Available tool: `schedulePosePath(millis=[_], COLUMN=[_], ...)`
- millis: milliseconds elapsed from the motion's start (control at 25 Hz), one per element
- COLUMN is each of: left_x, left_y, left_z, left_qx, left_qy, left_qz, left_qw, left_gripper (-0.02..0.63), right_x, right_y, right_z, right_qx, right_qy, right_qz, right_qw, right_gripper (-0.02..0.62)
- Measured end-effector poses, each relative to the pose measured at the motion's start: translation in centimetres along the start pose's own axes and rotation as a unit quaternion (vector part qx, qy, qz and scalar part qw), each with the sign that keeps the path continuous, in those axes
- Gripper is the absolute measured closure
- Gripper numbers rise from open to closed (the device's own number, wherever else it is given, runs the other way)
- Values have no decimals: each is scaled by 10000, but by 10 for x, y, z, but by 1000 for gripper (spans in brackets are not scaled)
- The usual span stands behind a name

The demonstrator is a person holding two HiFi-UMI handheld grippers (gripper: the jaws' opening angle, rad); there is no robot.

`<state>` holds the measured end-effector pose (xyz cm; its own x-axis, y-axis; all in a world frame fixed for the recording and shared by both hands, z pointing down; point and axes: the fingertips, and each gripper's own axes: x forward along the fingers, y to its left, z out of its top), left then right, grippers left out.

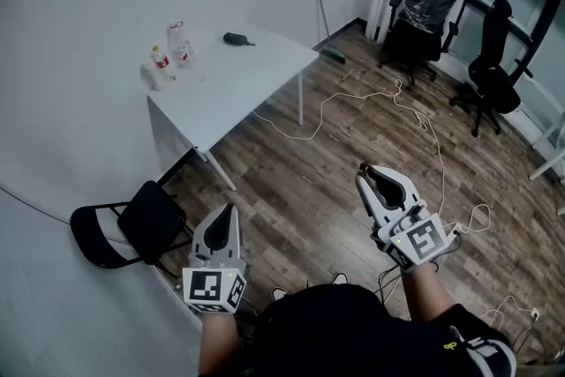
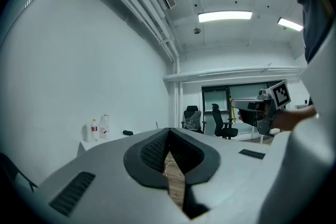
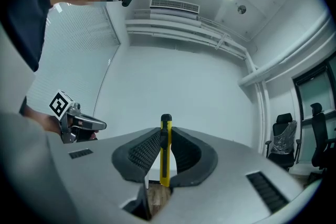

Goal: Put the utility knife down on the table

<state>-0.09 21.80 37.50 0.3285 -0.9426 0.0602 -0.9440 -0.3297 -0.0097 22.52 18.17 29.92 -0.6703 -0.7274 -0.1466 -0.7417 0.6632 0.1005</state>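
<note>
Right tool (image 1: 378,179) pinches knife (image 3: 165,155) upright; left tool (image 1: 228,216) closed, empty. Worktop (image 1: 247,75) far off, 11 o'clock: carry over, lay knife flat, then release.

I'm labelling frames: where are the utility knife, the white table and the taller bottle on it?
utility knife (image 3: 166,165): right gripper view, its yellow body.
table (image 1: 252,75): head view, bare top.
taller bottle (image 1: 181,44): head view, its middle.

White table (image 1: 256,71), bottles (image 1: 181,44), black folding chair (image 1: 150,221), wood floor (image 1: 327,181)
</note>
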Motion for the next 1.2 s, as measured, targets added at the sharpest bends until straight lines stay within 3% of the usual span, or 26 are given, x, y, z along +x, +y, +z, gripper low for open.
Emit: schedulePosePath(millis=[160,680,1200], left_x=[-2,-15,-44], left_y=[-2,5,48], left_z=[-2,0,-8], left_qx=[-21,-35,-5], left_qy=[14,-38,-6], left_qz=[-52,-113,-287], left_qw=[10000,9999,9996], left_gripper=[584,584,584], right_x=[-11,-5,18], right_y=[-4,17,61], right_z=[-27,-18,-30], right_qx=[17,32,-77], right_qy=[170,-41,276], right_qz=[-77,68,-135], right_qw=[9998,10000,9995], right_gripper=[522,522,522])
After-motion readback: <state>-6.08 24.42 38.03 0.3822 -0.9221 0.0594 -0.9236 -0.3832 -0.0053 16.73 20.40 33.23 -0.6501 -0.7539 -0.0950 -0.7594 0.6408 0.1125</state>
